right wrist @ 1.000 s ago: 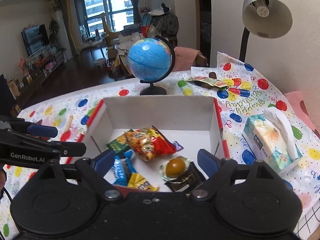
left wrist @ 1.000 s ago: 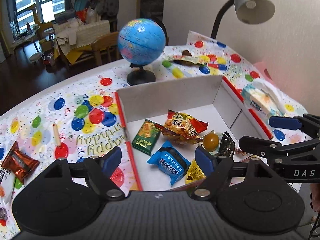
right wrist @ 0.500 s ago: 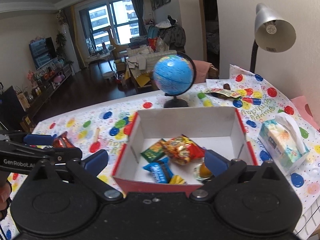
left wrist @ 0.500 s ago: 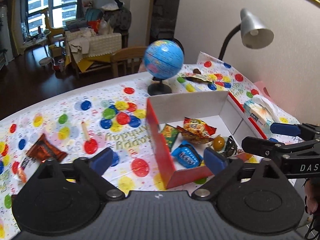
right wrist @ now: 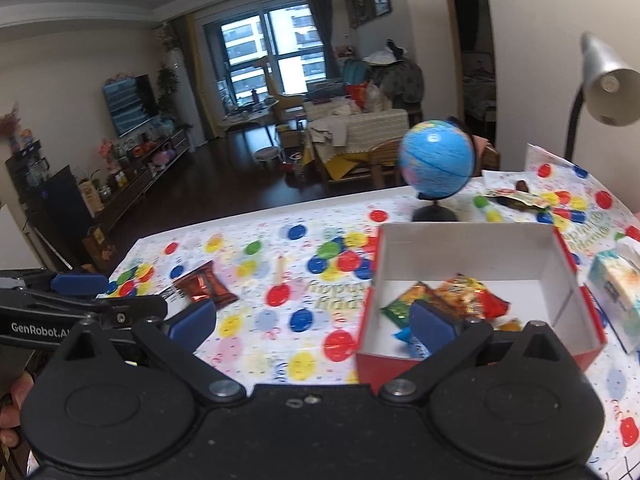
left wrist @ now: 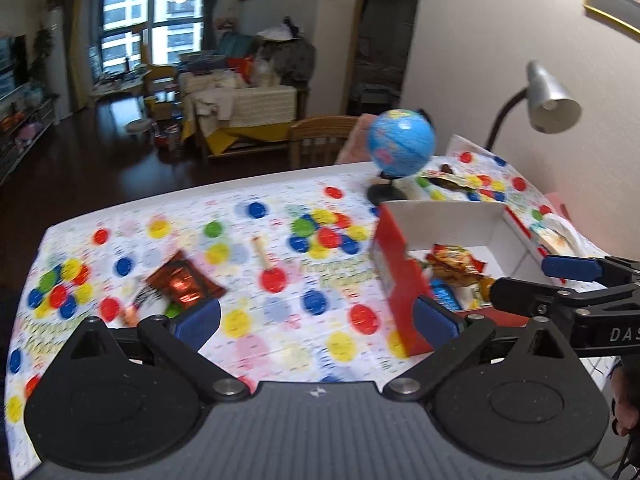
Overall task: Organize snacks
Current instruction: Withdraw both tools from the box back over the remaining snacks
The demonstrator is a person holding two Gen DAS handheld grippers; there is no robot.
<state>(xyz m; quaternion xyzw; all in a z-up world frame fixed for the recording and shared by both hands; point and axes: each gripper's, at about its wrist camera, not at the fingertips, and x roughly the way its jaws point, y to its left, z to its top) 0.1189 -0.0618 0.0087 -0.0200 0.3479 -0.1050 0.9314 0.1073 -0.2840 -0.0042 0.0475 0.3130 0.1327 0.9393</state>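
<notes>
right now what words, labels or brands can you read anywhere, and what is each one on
"GenRobot.A", cut off at the frame's edge: on the left gripper, seen from the right wrist.
"DAS", cut off likewise: on the right gripper, seen from the left wrist.
Gold lettering on the tablecloth: upside down, too blurred to read.
Print on the snack packets in the box and on the tissue pack: too small and blurred.

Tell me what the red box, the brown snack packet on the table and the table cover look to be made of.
Red box: likely cardboard, with thin stiff walls, matte white inside and red outside. Brown snack packet: probably foil or metallised plastic, since it is glossy with bright glints and crimped ends. Table cover: looks like thin printed plastic or paper with a smooth balloon pattern; which one is unclear.
</notes>
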